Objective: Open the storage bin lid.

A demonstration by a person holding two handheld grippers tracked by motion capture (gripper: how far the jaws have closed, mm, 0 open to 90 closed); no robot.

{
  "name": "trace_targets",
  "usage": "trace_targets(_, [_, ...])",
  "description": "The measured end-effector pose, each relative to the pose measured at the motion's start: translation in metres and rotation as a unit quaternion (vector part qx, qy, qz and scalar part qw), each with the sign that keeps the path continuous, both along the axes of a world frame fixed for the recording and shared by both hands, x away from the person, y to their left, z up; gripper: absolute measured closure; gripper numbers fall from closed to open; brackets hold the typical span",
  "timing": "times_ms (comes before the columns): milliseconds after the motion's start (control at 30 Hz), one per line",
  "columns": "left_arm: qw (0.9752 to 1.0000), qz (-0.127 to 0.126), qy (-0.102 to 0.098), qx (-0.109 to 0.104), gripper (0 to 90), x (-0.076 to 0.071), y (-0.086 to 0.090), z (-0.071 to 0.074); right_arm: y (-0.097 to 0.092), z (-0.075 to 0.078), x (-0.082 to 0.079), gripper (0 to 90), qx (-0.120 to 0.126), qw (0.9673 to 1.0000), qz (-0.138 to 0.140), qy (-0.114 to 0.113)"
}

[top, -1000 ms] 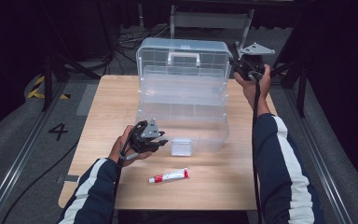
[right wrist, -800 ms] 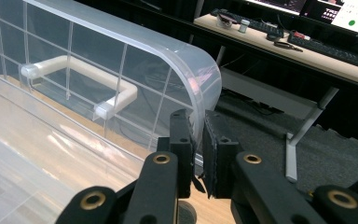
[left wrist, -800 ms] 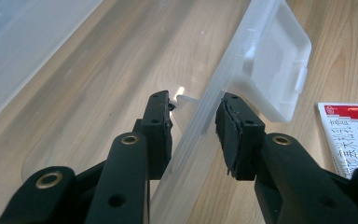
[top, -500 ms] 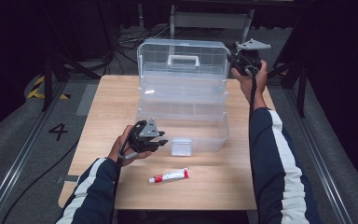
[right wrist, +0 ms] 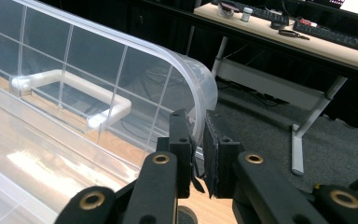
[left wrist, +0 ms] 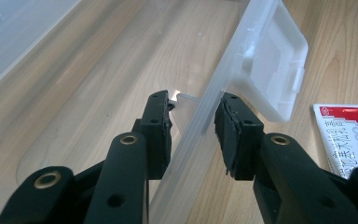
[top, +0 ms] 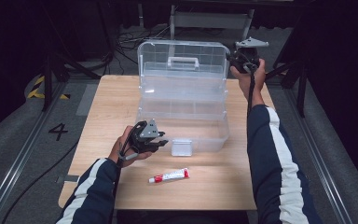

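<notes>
The right claw has carried the raised lid of the clear storage box a little farther back toward the far edge of the tabletop than it was a second ago; its jaws are nearly together, pinching the lid's curved right corner rim, as the right gripper view shows. The lid now stands close to upright, so the box looks fully opened and ready to be filled. The left claw has kept its place near the middle of the tabletop, its jaws narrow and clamped on the box's front wall, steadying it. By count: one box with one white handle on its lid, one small clear case just in front of the box, one red-and-white tube toward the near edge, and two claws.
</notes>
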State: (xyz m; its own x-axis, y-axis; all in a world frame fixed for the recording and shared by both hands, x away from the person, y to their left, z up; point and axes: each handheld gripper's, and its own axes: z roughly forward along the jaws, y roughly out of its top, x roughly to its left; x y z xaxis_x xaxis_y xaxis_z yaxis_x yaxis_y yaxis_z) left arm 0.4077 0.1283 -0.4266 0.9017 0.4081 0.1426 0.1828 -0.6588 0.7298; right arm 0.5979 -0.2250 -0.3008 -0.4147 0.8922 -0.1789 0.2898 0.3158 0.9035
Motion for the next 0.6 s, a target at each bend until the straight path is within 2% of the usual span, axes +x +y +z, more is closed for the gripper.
trace_targets(100, [1.0, 0.001, -0.001, -0.001, 66.3, 0.0, 0.0, 0.0, -0.001, -0.001, 0.003, 82.8, 0.012, 0.9999, -0.002, 0.006])
trace_targets(300, [1.0, -0.003, 0.002, -0.004, 66.4, 0.001, 0.001, -0.001, 0.0, -0.003, 0.012, 82.7, 0.009, 0.9998, -0.005, 0.015])
trace_targets(367, [1.0, -0.003, 0.003, -0.006, 66.4, 0.002, 0.001, -0.001, -0.002, -0.004, 0.02, 82.8, 0.017, 0.9994, -0.002, 0.029])
trace_targets(600, [1.0, -0.004, 0.003, -0.004, 66.4, 0.002, 0.001, -0.001, 0.0, -0.006, 0.031, 82.7, 0.012, 0.9988, -0.006, 0.046])
